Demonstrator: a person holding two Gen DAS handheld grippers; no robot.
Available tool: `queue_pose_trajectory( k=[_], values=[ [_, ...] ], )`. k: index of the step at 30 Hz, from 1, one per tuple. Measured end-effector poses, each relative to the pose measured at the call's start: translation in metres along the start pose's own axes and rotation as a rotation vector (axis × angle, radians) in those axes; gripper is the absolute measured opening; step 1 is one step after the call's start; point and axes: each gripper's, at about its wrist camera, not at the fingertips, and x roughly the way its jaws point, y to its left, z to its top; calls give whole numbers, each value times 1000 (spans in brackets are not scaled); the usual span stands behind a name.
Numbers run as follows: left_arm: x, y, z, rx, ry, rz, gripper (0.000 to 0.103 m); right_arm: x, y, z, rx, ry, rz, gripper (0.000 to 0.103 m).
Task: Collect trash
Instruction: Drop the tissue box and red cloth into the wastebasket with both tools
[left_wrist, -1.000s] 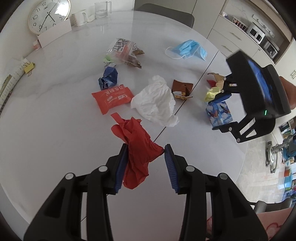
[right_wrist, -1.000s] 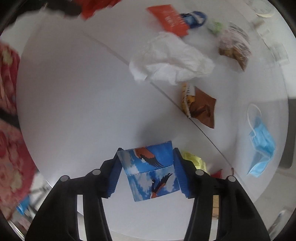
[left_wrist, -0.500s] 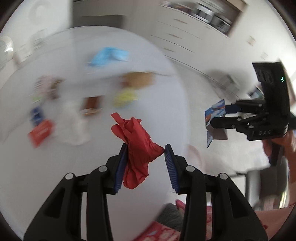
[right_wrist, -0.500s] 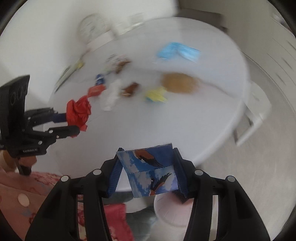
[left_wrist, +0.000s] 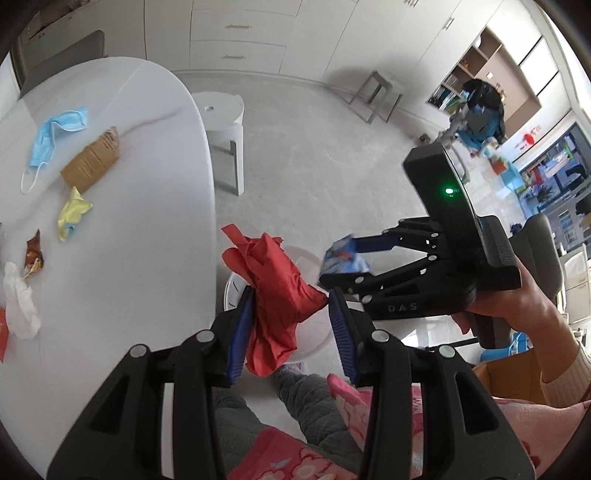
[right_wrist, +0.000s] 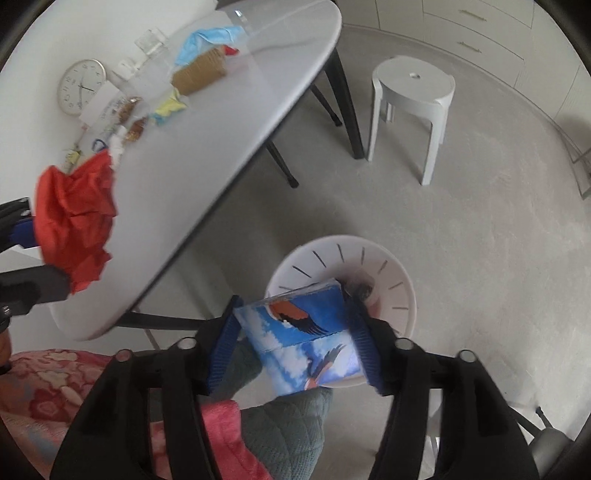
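Note:
My left gripper (left_wrist: 291, 321) is shut on a crumpled red paper (left_wrist: 277, 291), held off the table edge above a white trash bin (left_wrist: 314, 332). It also shows in the right wrist view (right_wrist: 74, 218). My right gripper (right_wrist: 295, 332) is shut on a blue bird-print box (right_wrist: 303, 336), held over the white trash bin (right_wrist: 369, 258) on the floor. In the left wrist view the right gripper (left_wrist: 343, 262) holds the box (left_wrist: 343, 258) just right of the red paper.
The white table (left_wrist: 147, 240) still carries a blue face mask (left_wrist: 55, 129), a brown packet (left_wrist: 90, 160), a yellow wrapper (left_wrist: 72, 214), a white tissue (left_wrist: 20, 302). A white stool (right_wrist: 410, 96) stands on the floor. My knees are below the grippers.
Both grippers have swung off the table with their loads and now hang over the trash bin on the floor, close together.

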Motion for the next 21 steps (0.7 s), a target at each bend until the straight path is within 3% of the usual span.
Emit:
queue_pose_trajectory(
  k=[3,5,15,17,19,21],
  values=[
    [7,-3,3,-3,24,-4,40,-5,-4,-5,14,-5,-45,92],
    [12,-1,5,-2,31,-5,40,-13,-6,-9,19,-15,-70,96],
    [30,-25,14,66,63,-9,41,-49,-33,-25,100,-54,-182,99],
    [36,-28,16,76,79,12,55,-56,-41,-27,121,-66,-195,99],
    [37,-32,17,75,81,44,84,-62,-48,-30,143,-75,-207,100],
    [36,-34,17,79,78,71,89,-67,-55,-34,169,-83,-224,100]
  ],
)
